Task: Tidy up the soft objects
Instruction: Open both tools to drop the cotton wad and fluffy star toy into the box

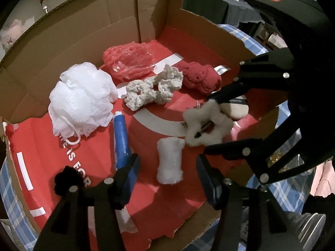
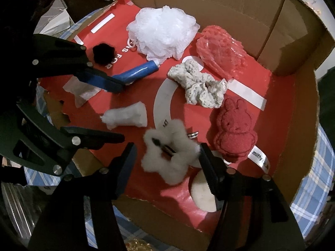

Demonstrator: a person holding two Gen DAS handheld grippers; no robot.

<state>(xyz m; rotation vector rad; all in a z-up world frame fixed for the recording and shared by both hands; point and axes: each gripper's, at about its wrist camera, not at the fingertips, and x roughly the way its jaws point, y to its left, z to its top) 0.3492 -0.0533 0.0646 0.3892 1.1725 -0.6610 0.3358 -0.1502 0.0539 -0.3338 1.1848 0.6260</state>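
Both tools gaping, nothing clamped. Left tool [image 1: 167, 167] poised over white fluffy roll [image 1: 169, 160]; right tool [image 2: 165, 163] over star-shaped fluffy clip [image 2: 169, 156], just beside the roll inside cardboard box [image 2: 293, 41]. Lower squarely, straddle middle, squeeze gently.

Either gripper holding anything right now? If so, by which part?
Nothing is held. The left gripper is open over the white fluffy roll, not touching it. The right gripper is open around the white fuzzy flower clip, fingers not pressing it.
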